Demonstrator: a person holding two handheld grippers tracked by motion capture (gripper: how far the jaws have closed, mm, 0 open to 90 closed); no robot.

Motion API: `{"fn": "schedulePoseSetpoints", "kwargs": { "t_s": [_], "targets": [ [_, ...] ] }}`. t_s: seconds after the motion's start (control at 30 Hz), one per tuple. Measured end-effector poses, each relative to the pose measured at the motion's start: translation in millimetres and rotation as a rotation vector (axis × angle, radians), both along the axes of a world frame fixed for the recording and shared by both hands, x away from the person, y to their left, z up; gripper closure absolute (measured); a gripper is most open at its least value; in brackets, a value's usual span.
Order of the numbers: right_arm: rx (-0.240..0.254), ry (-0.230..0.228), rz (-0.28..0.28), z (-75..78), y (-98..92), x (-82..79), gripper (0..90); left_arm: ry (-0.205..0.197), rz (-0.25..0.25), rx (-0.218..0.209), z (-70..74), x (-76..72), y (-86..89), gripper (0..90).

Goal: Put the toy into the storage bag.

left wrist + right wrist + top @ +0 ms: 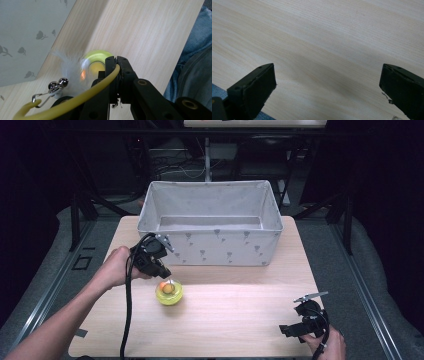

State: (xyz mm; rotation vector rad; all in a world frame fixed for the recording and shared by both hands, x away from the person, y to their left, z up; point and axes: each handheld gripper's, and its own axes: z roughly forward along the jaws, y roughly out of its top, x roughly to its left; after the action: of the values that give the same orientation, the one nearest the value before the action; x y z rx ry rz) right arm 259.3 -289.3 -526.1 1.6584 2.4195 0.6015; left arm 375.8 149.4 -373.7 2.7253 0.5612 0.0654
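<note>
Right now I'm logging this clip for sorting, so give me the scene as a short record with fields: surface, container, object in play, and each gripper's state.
surface: light wooden table
container: grey fabric bin with a small printed pattern, open top, at the far side of the table
object in play: yellow-green toy with a yellow cord, white feather and small bells
left gripper: shut on the yellow cord, beside the bin's front
right gripper: open, jaws wide apart, low over the table's near right corner

The fabric bin [210, 222] blocked the table's [240, 310] far half; the near half lay open, apart from a yellow toy [169, 292], apparently a ball.
</note>
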Motion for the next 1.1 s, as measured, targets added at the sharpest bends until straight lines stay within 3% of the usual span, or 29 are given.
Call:
{"fn": "schedulePoseSetpoints", "kwargs": {
  "t_s": [0.37,0.43,0.7,1.1],
  "targets": [
    [0.01,0.015,0.001,0.4,-0.1,-0.8,0.2,-0.013,-0.003,0.06,9.1,16.0,-3.7,88.1],
    [-0.011,0.017,0.012,0.1,-1.0,-0.4,0.2,-0.011,0.0,0.059,11.7,18.0,-3.7,88.1],
    [-0.002,0.011,-0.004,-0.8,0.0,-1.2,0.0,-0.018,0.001,0.044,25.3,22.6,-3.0,88.0],
    [-0.011,0.025,0.011,0.1,-0.8,-0.7,0.0,-0.053,0.009,0.015,59.4,28.6,0.7,88.1]
  ]
}}
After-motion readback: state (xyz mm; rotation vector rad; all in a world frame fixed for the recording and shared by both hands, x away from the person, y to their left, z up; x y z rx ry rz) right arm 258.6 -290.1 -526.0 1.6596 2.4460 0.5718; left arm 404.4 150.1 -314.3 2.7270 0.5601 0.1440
